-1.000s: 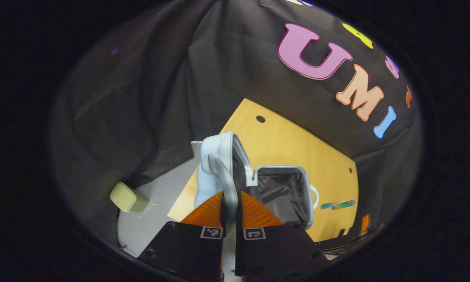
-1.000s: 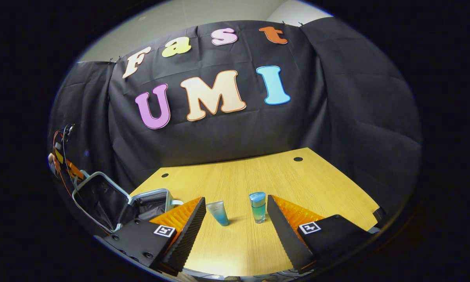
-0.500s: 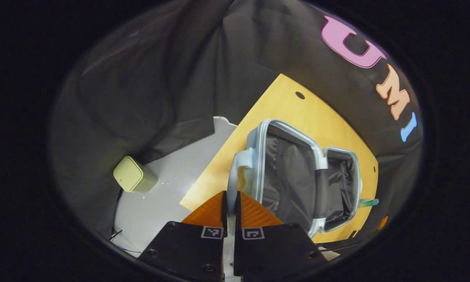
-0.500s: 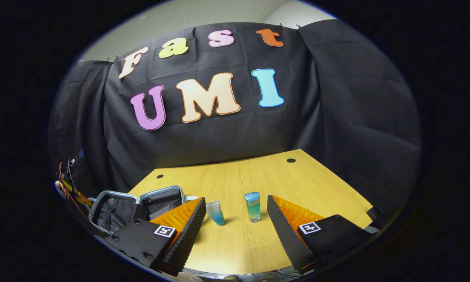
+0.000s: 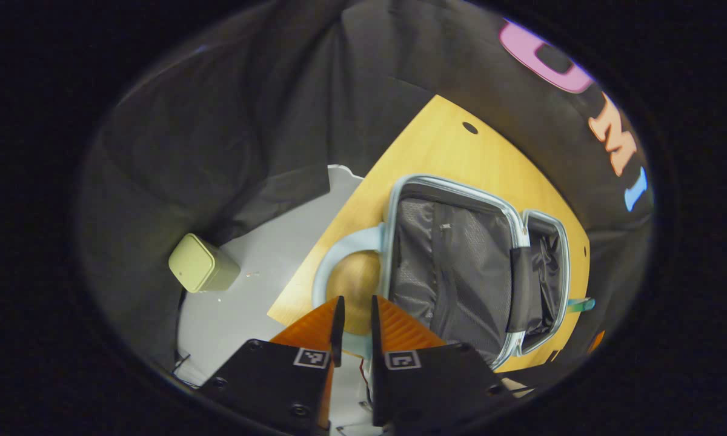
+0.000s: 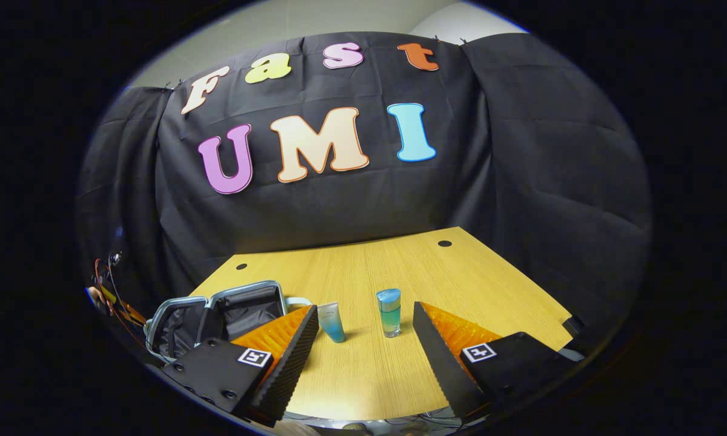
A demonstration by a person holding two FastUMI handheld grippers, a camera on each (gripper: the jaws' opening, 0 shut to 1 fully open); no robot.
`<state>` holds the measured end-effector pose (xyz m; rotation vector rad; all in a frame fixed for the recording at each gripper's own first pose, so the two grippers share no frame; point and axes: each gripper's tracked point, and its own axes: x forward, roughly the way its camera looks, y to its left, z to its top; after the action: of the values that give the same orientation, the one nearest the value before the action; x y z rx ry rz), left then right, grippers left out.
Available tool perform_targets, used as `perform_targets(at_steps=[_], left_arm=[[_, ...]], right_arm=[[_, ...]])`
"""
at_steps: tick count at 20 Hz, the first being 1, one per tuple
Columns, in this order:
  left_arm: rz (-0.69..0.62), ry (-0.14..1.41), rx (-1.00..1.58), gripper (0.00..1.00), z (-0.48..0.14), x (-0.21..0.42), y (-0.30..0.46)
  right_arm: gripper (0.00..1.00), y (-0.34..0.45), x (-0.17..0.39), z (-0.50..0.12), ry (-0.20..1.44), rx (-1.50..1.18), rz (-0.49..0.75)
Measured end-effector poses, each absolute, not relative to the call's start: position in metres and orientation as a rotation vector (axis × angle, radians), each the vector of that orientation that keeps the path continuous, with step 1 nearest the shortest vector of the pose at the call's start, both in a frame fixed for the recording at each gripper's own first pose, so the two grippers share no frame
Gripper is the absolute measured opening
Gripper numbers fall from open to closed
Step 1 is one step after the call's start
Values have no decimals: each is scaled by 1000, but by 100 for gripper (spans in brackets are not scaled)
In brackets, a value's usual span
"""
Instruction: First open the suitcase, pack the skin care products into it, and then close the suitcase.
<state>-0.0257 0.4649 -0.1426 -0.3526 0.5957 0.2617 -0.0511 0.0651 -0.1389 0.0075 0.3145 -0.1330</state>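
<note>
Suitcase (image 5: 460,266) lying open for packing; left gripper (image 5: 354,315) hovering slightly parted, empty; right gripper (image 6: 360,333) spreading wide toward bottle (image 6: 390,312).

The suitcase (image 5: 460,266) lid, upright 1 second ago, has swung down and now lies flat open on the table (image 5: 436,145), both lined halves facing up. The left gripper (image 5: 355,315), clamped on the lid's handle (image 5: 339,266) before, has parted its fingers slightly and let go; the handle now arcs free at 12 o'clock from its tips.
</note>
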Motion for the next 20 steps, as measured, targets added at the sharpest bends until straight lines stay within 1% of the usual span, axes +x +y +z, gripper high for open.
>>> perform_targets(at_steps=[1,2,4,6,7,8,11,14,18,19,20], left_arm=[[255,596,-312,19,-140,-25,454],[244,603,-273,38,-137,-27,441],[229,622,-192,66,-134,-33,413],[246,636,-118,95,-128,-38,390],[226,620,-76,96,-121,-37,372],[204,599,-48,94,-114,-39,351],[88,590,5,93,-106,-40,272],[1,555,63,93,-93,-38,190],[-81,542,96,92,-99,-24,90],[-91,545,96,93,-103,-20,70],[-91,546,101,92,-105,-14,54]], right_arm=[[98,65,-51,-142,320,19,-135],[98,64,-51,-145,327,29,-137],[98,63,-48,-148,334,38,-140],[98,60,-47,-152,339,34,-140],[98,57,-46,-153,343,29,-139],[98,54,-45,-156,348,26,-138],[98,45,-42,-167,375,39,-124],[98,33,-34,-175,396,44,-98],[98,12,-15,-195,466,30,-18],[94,7,-10,-200,488,15,8],[98,2,-5,-203,504,1,35]])
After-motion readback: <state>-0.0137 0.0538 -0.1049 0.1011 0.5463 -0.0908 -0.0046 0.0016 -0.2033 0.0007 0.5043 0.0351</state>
